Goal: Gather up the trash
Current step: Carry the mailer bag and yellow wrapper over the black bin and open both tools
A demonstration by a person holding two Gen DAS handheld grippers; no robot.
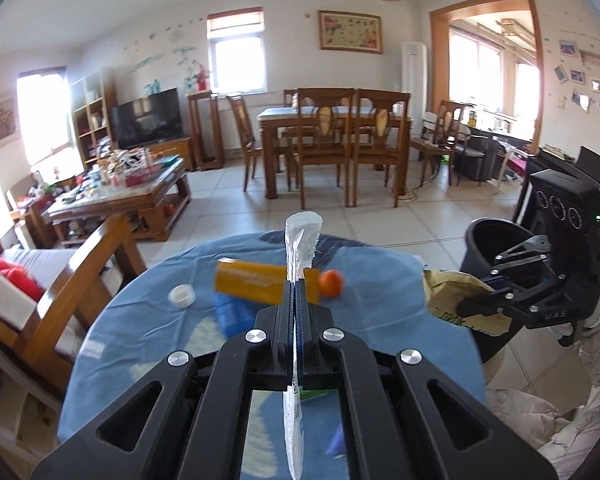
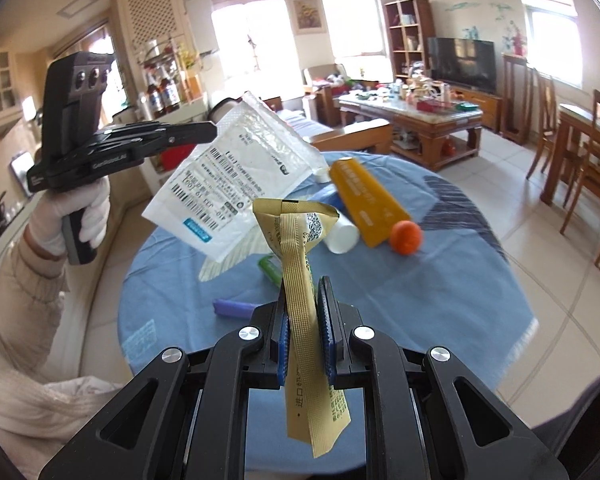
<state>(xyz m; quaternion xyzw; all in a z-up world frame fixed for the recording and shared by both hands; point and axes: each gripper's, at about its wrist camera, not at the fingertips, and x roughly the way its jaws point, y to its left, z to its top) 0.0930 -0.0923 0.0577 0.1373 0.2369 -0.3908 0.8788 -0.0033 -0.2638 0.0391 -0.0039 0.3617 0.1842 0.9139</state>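
Observation:
My left gripper [image 1: 295,286] is shut on a white bubble mailer [image 1: 300,240], seen edge-on; in the right wrist view the left gripper [image 2: 214,130] holds the mailer [image 2: 236,176] above the round blue-clothed table [image 2: 440,300]. My right gripper [image 2: 304,284] is shut on a crumpled yellow-tan wrapper [image 2: 298,280]; in the left wrist view the right gripper [image 1: 466,306] holds the wrapper [image 1: 456,294] beside a black trash bin [image 1: 496,240]. On the table lie an orange box [image 2: 366,200], a small orange fruit [image 2: 406,237], a white bottle [image 2: 342,234], a purple item [image 2: 234,307] and a green item [image 2: 271,267].
A white lid [image 1: 182,295] lies on the blue cloth [image 1: 140,320]. A wooden chair [image 1: 88,272] stands left of the table. Farther off are a cluttered coffee table [image 1: 116,196], a dining table with chairs [image 1: 332,128] and tiled floor [image 1: 420,220].

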